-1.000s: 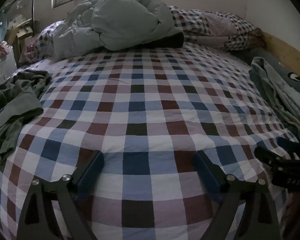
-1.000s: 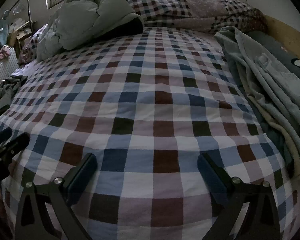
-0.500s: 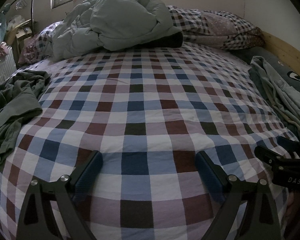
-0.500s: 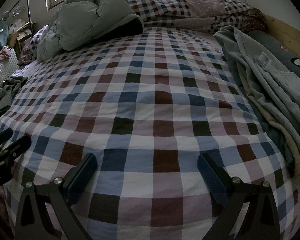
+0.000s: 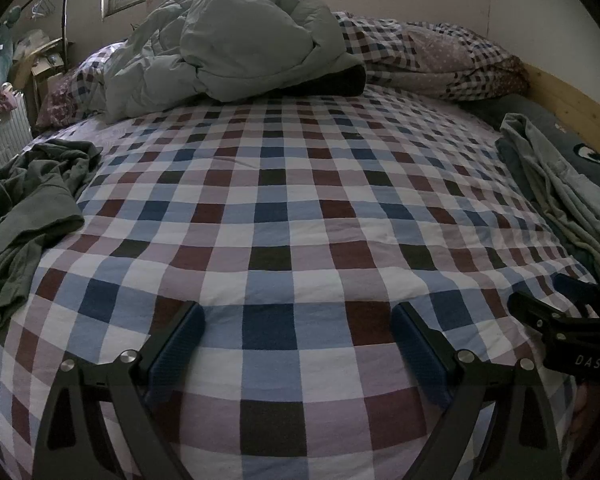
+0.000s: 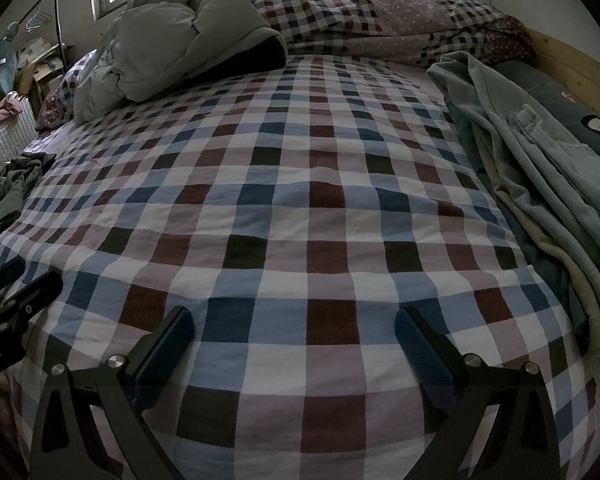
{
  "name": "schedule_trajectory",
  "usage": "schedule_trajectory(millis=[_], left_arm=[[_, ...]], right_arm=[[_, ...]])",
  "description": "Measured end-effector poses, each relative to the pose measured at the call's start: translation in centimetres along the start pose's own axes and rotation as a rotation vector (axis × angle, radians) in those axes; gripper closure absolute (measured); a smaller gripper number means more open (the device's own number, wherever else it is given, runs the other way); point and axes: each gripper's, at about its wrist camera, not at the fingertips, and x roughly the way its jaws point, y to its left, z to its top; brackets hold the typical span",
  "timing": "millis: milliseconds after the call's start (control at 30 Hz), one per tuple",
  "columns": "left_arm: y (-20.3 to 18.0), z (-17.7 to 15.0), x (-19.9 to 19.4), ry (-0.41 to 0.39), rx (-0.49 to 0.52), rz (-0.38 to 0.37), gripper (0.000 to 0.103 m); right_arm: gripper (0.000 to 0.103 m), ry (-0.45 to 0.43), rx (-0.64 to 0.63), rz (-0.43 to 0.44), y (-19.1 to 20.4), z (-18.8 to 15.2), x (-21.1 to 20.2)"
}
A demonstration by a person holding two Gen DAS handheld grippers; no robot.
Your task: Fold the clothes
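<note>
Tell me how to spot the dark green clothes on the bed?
Start at the checked bed and go to its left edge. The dark green clothes lie there in a crumpled heap, while the pale garments on the right edge lie flatter.

The right gripper (image 6: 294,326) hangs with fingers spread wide above the checked blue, maroon and white bedsheet (image 6: 292,184); pale grey-green clothes (image 6: 540,168) lie along its right edge.
</note>
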Motion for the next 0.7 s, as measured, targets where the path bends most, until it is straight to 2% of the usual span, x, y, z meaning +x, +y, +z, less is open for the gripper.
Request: schedule_trajectory(millis=[700], left_arm=[[-0.13,-0.04,-0.02,-0.004,-0.002,0.003,0.006]], right_arm=[[0.0,-0.001,0.002,0.001,0.01,-0.02,-0.01]])
